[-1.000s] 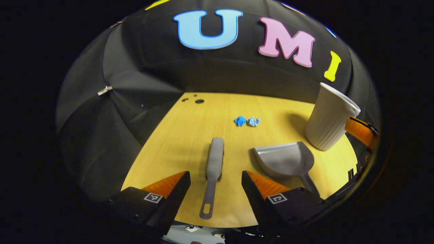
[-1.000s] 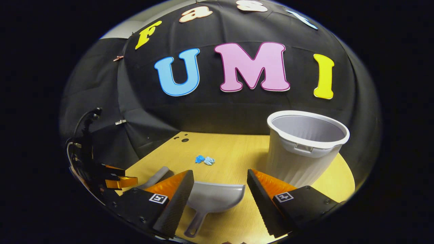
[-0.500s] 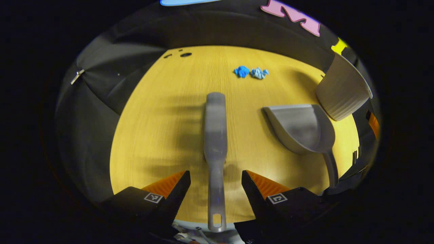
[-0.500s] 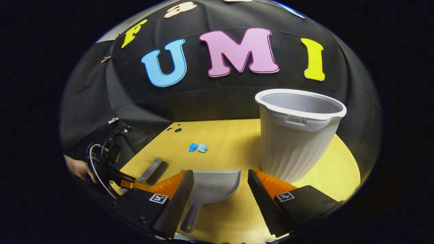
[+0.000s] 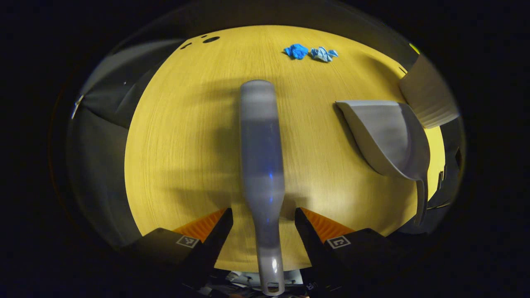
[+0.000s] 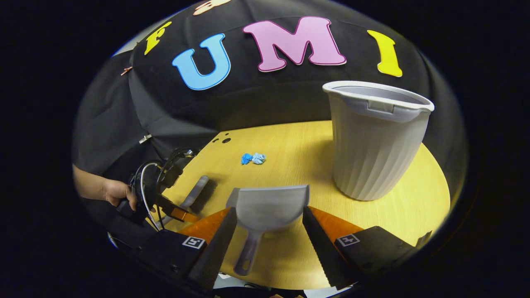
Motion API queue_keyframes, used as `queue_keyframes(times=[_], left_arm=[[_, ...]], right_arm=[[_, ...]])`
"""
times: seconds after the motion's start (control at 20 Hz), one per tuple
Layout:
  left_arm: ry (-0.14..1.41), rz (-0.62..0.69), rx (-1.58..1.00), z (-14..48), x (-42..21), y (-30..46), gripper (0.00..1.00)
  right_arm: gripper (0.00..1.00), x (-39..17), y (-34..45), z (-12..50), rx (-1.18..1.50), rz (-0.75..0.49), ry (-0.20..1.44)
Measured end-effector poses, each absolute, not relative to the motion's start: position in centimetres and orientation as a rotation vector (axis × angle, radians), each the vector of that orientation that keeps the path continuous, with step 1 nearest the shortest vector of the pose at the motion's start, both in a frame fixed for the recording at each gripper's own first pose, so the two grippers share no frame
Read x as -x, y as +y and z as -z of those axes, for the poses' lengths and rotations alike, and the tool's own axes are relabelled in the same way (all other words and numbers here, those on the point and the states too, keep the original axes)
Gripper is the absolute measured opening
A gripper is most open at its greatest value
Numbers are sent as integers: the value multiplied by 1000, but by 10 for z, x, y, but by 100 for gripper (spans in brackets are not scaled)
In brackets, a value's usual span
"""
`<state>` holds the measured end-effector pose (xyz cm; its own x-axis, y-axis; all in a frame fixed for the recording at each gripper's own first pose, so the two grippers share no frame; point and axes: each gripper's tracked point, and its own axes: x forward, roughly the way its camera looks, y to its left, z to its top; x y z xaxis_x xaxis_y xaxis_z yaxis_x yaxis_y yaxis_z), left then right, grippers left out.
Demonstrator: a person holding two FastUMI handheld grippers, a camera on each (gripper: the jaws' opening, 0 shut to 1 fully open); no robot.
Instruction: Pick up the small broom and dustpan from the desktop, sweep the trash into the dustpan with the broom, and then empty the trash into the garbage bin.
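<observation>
On the desk [image 6: 372, 231] the bin [image 6: 377, 140] stands far right, dustpan [image 6: 269, 207] and broom [image 5: 261, 157] near, trash [image 5: 310, 52] far. Pickup step: left gripper [image 5: 263, 219] and right gripper [image 6: 269, 219], jaws spread, straddle handles; next, close.

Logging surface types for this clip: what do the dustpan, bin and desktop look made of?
Dustpan: likely moulded plastic, smooth matte grey, one piece with its handle.
Bin: probably plastic too, pale grey, with ribbed walls and a rolled rim.
Desktop: yellowish wood-grain, perhaps laminate.
</observation>
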<state>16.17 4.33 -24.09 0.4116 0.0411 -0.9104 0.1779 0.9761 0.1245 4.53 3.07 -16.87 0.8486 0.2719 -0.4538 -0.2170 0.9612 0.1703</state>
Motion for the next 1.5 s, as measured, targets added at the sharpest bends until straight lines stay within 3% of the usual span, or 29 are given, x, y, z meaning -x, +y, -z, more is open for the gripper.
queue_keyframes(times=[0.15, 0.25, 0.35, 0.45, 0.5, 0.65, 0.95, 1.5], left_arm=[[1221, 95, -202, 247, -161, 35, 88], [1238, 99, -207, 246, -164, 33, 70], [1247, 108, -223, 246, -165, 29, 66], [1261, 98, -222, 247, -163, 27, 54], [1258, 95, -218, 245, -162, 25, 40], [1230, 112, -254, 246, -163, 23, 28], [1180, 116, -227, 246, -163, 24, 27], [1149, 131, -235, 246, -165, 26, 27]], right_arm=[[99, -46, 33, 179, -119, -256, 529], [99, -38, 38, 192, -122, -270, 593], [99, -34, 41, 204, -123, -269, 652], [99, -32, 45, 207, -153, -265, 677], [99, -32, 48, 209, -173, -265, 681], [99, -33, 49, 221, -164, -245, 720], [99, -30, 59, 263, -126, -183, 923], [99, -62, 70, 317, -128, -75, 1094]])
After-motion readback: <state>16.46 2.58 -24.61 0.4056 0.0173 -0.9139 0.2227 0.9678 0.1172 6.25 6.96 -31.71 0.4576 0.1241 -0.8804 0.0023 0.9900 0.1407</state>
